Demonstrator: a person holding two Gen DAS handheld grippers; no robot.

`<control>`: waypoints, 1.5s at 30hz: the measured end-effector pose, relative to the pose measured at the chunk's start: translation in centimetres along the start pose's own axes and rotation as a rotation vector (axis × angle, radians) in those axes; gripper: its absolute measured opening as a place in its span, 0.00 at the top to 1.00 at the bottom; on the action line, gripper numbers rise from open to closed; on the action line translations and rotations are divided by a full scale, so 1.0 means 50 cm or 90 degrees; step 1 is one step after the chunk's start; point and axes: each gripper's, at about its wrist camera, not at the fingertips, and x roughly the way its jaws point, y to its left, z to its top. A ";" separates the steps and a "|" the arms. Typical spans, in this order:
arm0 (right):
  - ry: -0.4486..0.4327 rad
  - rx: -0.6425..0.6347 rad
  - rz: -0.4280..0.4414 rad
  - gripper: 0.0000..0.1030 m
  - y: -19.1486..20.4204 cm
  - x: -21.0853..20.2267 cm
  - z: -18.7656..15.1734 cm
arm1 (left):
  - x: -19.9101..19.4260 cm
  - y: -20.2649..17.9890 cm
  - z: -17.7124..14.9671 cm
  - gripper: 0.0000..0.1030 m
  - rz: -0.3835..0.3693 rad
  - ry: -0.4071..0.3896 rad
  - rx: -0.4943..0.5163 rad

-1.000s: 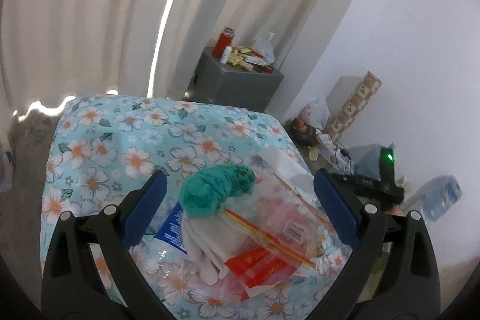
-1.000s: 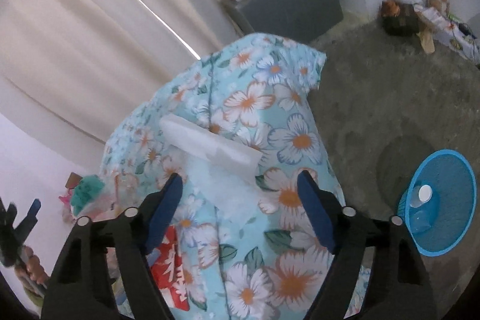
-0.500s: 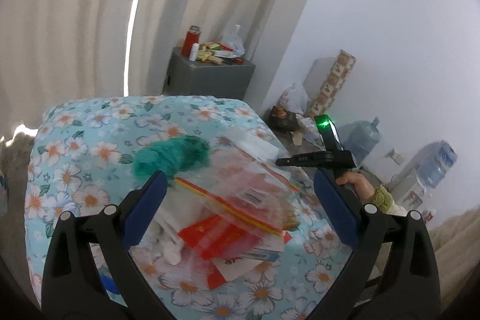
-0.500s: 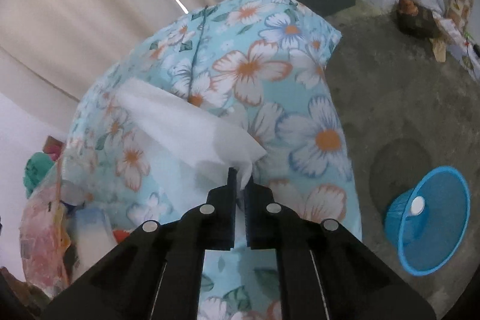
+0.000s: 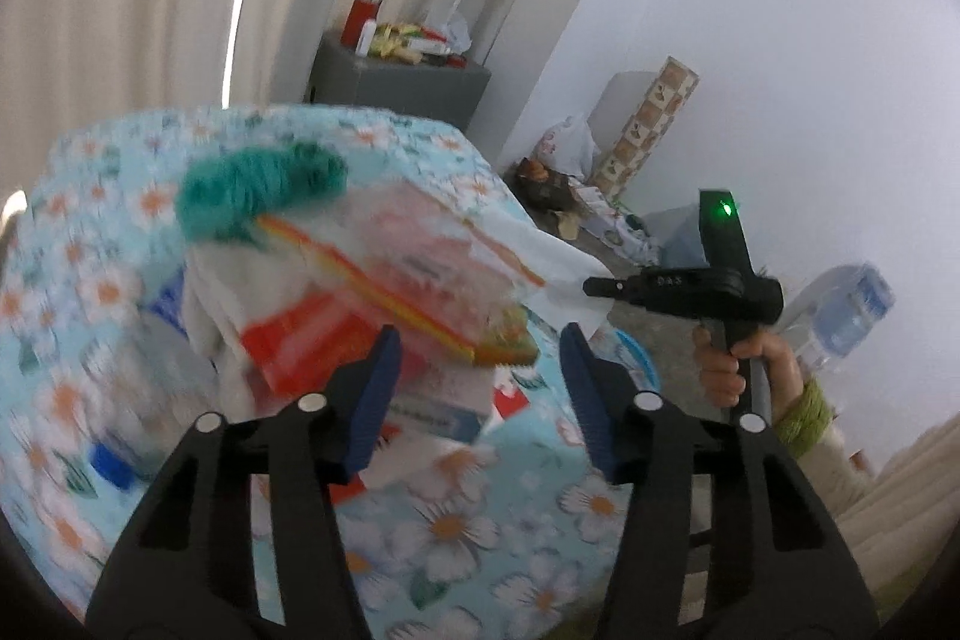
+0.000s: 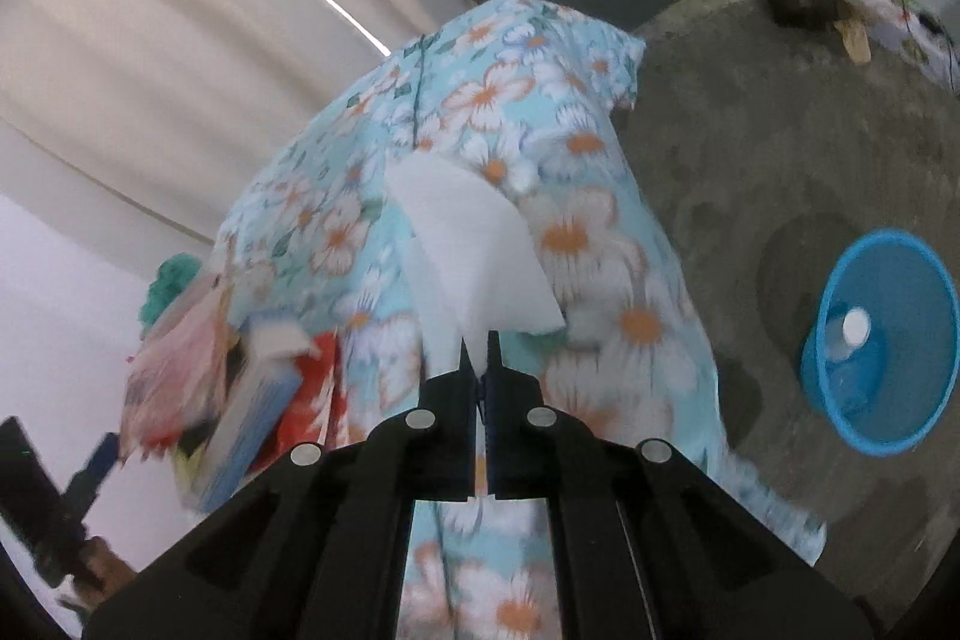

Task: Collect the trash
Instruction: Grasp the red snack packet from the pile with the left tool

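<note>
A pile of trash lies on the floral tablecloth (image 5: pixel 456 520): a teal knitted bundle (image 5: pixel 258 190), a clear plastic bag (image 5: pixel 414 274) with a red-orange strip, red wrappers (image 5: pixel 300 340) and a white cloth (image 5: pixel 210 292). My left gripper (image 5: pixel 480 388) is open, empty, just in front of the pile. My right gripper (image 6: pixel 478 361) is shut on a white tissue (image 6: pixel 474 244) and holds it lifted above the cloth; it also shows in the left wrist view (image 5: pixel 591 287). A blue bin (image 6: pixel 879 340) with a plastic bottle inside stands on the floor at the right.
A grey cabinet (image 5: pixel 396 85) with a red canister and clutter stands by the curtains. Bags and boxes (image 5: pixel 570 160) lie on the floor along the white wall. Large water bottles (image 5: pixel 852 304) stand at the far right.
My right gripper shut on the white tissue and lifted it off the cloth. My left gripper has narrowed and moved closer to the pile.
</note>
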 end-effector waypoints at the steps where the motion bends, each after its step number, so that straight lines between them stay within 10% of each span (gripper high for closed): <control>1: 0.001 0.005 0.000 0.98 -0.003 -0.002 -0.008 | 0.004 0.008 -0.008 0.54 -0.009 0.007 -0.022; 17: 0.018 0.030 -0.004 0.98 -0.010 0.005 -0.055 | 0.048 0.101 -0.052 0.61 -0.166 -0.021 -0.280; 34: 0.018 0.038 0.006 0.98 -0.008 0.005 -0.057 | 0.084 0.081 -0.050 0.61 -0.109 -0.061 -0.370; 45: 0.015 0.043 0.009 0.98 -0.011 0.004 -0.057 | 0.083 0.088 -0.046 0.97 -0.119 -0.069 -0.386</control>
